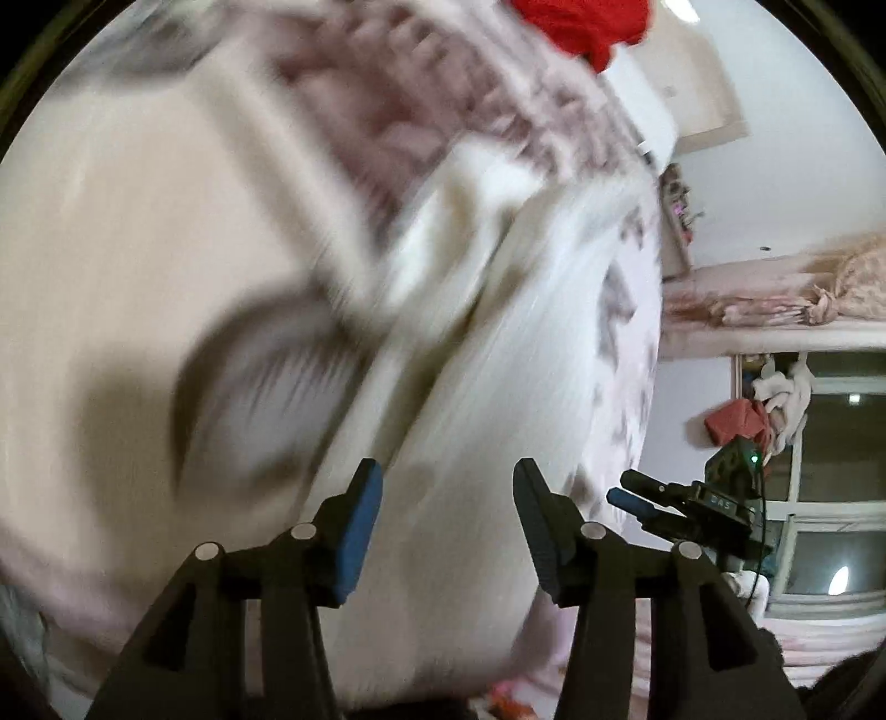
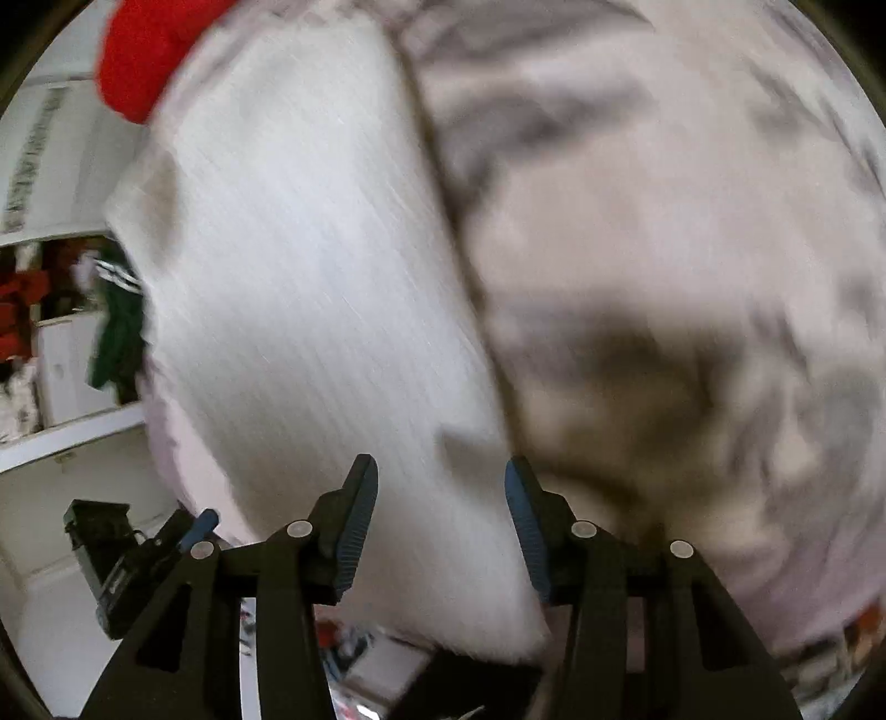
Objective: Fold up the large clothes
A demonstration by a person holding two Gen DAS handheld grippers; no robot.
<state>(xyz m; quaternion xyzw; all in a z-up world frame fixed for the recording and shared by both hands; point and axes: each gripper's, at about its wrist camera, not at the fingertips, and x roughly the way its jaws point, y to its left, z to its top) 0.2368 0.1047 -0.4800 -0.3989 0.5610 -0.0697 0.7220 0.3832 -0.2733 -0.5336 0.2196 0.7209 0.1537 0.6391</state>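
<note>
A large cream-white garment (image 1: pixel 470 387) lies on a bed with a pale patterned cover (image 1: pixel 443 111); both views are motion-blurred. My left gripper (image 1: pixel 448 498) is open and empty just above the garment. My right gripper (image 2: pixel 441 493) is open and empty over the garment's edge (image 2: pixel 310 277), where it meets the patterned cover (image 2: pixel 692 277). The right gripper also shows in the left wrist view (image 1: pixel 637 493), to the right. The left gripper shows in the right wrist view (image 2: pixel 194 526), at lower left.
A red cloth (image 1: pixel 587 22) lies at the far end of the bed, also in the right wrist view (image 2: pixel 144 61). A window (image 1: pixel 830 443) and hanging clothes (image 1: pixel 775 399) are to the right. White shelves (image 2: pixel 61 360) with clothes stand at left.
</note>
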